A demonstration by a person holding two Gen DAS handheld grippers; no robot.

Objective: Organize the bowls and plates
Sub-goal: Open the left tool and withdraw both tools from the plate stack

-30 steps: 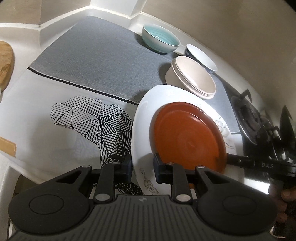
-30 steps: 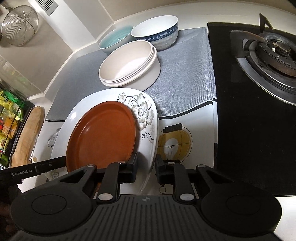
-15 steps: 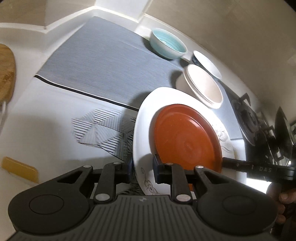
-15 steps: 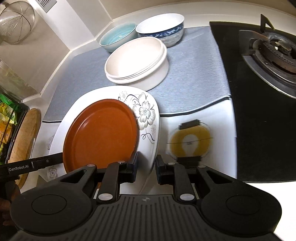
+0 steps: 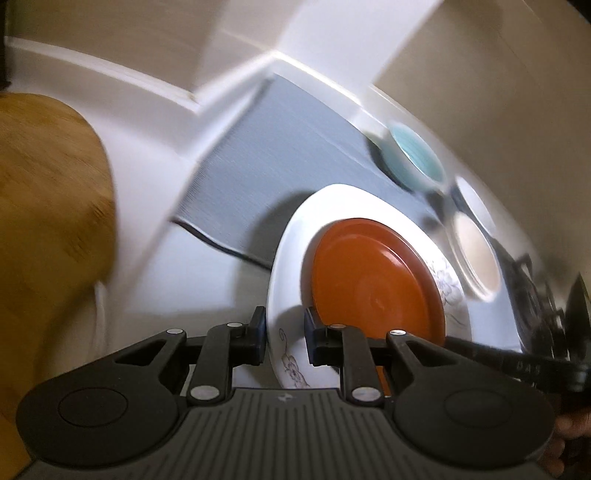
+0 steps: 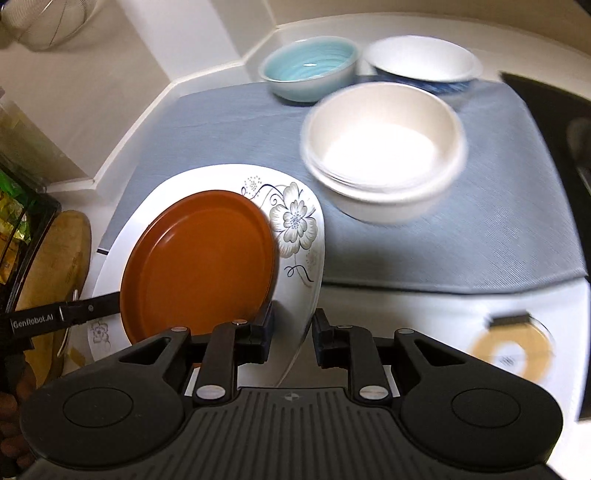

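Note:
A large white flowered plate (image 5: 291, 258) (image 6: 295, 221) carries a smaller orange plate (image 5: 373, 280) (image 6: 199, 266) on top. My left gripper (image 5: 284, 339) is shut on the white plate's near-left rim. My right gripper (image 6: 293, 332) grips the opposite rim; its jaws are opening slightly, with the rim still between the pads. Each gripper's dark finger shows across the plate in the other's view. The plates hang over the near edge of the grey mat (image 6: 461, 240). On the mat stand stacked cream bowls (image 6: 384, 147), a teal bowl (image 6: 310, 66) and a blue-patterned white bowl (image 6: 421, 59).
A round wooden board (image 5: 44, 203) (image 6: 55, 258) lies at the left by a dark rack with packets. The black gas stove (image 6: 554, 110) borders the mat on the right. White counter walls wrap the corner behind the bowls. A wire strainer (image 6: 44, 22) hangs top left.
Both grippers have carried the stacked plates leftward along the counter, from the patterned mats to the grey mat's edge. The wooden board has come close and the stove has slid toward the frame edge.

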